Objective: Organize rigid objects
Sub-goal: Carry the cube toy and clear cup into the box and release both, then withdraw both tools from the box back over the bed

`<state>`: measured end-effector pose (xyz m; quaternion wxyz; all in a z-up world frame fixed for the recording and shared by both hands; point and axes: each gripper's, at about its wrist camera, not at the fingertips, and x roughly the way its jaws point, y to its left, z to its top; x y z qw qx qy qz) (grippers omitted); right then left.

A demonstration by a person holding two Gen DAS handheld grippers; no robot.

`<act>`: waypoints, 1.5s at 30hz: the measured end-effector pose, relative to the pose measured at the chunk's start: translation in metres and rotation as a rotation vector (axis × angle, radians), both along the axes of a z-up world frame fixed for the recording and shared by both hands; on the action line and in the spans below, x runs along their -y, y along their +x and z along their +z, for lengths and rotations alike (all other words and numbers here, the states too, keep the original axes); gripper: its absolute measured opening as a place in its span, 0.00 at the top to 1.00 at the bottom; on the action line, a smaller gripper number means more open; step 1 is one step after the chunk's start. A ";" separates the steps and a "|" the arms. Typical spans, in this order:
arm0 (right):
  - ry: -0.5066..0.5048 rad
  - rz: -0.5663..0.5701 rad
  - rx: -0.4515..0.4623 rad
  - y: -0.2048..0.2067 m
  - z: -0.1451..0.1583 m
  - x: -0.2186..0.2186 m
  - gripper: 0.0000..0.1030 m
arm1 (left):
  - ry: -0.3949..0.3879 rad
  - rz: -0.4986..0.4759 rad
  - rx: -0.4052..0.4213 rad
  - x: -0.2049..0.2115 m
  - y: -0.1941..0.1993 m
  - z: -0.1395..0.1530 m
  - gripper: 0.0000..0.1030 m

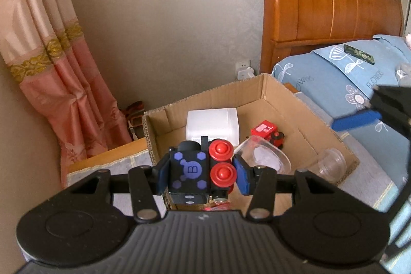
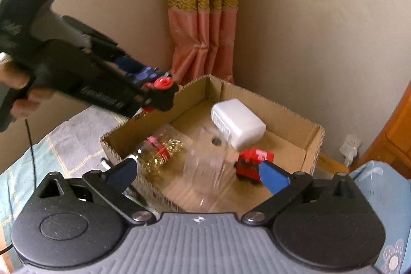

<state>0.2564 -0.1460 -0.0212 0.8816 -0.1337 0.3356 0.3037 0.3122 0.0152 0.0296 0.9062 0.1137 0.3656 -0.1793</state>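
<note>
Carrying a black toy locomotive (image 1: pixel 199 168) clamped in the left tongs (image 1: pixel 203 172) above the cardboard box's (image 1: pixel 282 96) near rim; the right tongs (image 2: pixel 197 172) hang spread and empty. Release advisably over bare floor beside the red toy train car (image 1: pixel 268 134), clear of the plastic cups (image 1: pixel 264 154)

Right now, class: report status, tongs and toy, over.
Left tongs shut on black toy train, above cardboard box. Right tongs open, empty. Box partly filled; drop clear.

Left gripper (image 1: pixel 203 171): jaws closed on a black toy train (image 1: pixel 199 171), raised clear (train pinched between both blue pads). Right gripper (image 2: pixel 197 172): jaws spread wide, nothing between them. A bare hand (image 2: pixel 18 94) grips the left handle.
</note>
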 end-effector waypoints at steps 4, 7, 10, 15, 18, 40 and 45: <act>0.001 -0.010 0.003 -0.011 0.004 0.006 0.00 | 0.012 0.005 -0.012 0.007 0.013 -0.004 0.52; 0.005 -0.012 0.012 -0.019 0.008 0.009 0.00 | 0.014 0.027 -0.016 0.009 0.023 -0.008 0.52; 0.011 -0.016 0.018 -0.025 0.010 0.011 0.00 | 0.020 0.061 0.011 0.008 0.027 -0.010 0.29; 0.010 -0.051 0.010 -0.033 0.006 0.016 0.00 | 0.000 0.092 0.043 0.001 0.017 -0.006 0.11; 0.026 -0.097 -0.026 -0.033 0.001 0.019 0.00 | -0.024 0.093 0.030 -0.004 0.006 -0.004 0.08; 0.098 -0.498 -0.134 -0.059 -0.073 0.019 0.00 | -0.122 0.331 -0.007 -0.048 -0.128 -0.063 0.01; 0.096 -0.529 -0.148 -0.049 -0.094 0.004 0.00 | -0.077 0.373 0.027 -0.049 -0.143 -0.068 0.01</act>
